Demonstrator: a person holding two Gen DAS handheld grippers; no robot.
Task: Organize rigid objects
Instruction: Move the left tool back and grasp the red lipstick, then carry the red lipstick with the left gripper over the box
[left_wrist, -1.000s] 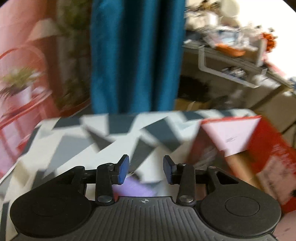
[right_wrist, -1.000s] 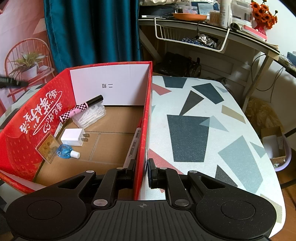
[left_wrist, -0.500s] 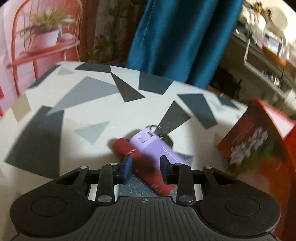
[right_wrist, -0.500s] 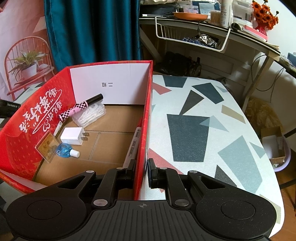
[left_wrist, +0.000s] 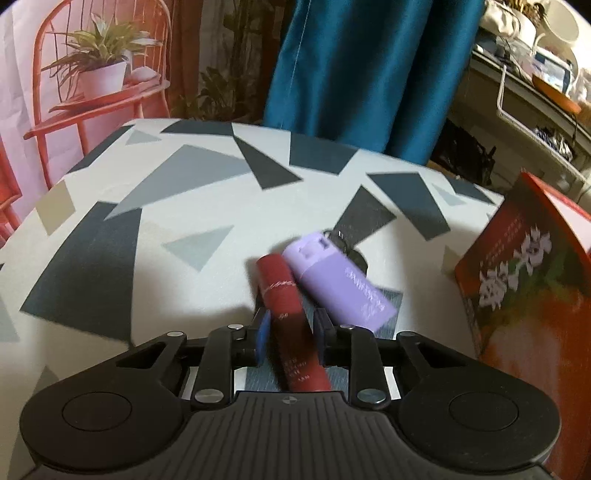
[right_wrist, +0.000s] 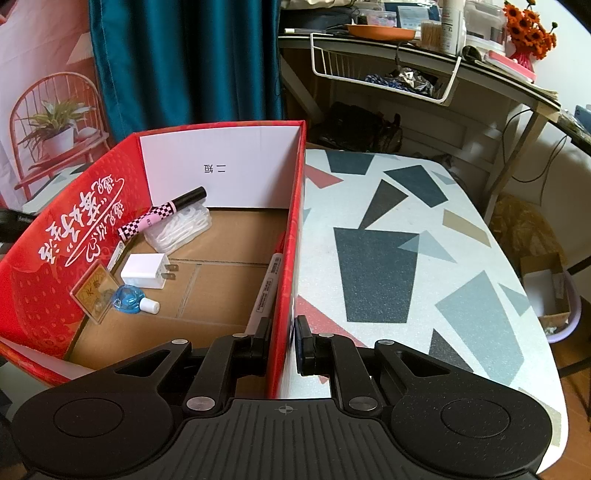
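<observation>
A dark red tube (left_wrist: 282, 291) lies on the patterned table (left_wrist: 184, 192), touching a purple case (left_wrist: 340, 284) with a key ring at its far end. My left gripper (left_wrist: 291, 328) straddles the tube's near half. Its jaws are closing, with slim gaps left at the pads. The red cardboard box (left_wrist: 524, 280) stands to the right. My right gripper (right_wrist: 282, 339) is shut on that box's right wall (right_wrist: 291, 240). Inside lie a checkered pen (right_wrist: 162, 216), a white charger (right_wrist: 146, 271), a blue bottle (right_wrist: 129, 300), an amber card case (right_wrist: 94, 291) and a marker (right_wrist: 267, 288).
A teal curtain (left_wrist: 369, 66) hangs behind the table. A cluttered desk with a wire basket (right_wrist: 384, 74) stands at the back right. A printed red chair backdrop (left_wrist: 99, 74) is at the left. A bin with a carton (right_wrist: 546, 288) sits on the floor past the table's right edge.
My left gripper has dropped toward the table and turned onto the red tube and purple case. Its jaws have narrowed around the tube. The right gripper and box have stayed still.
</observation>
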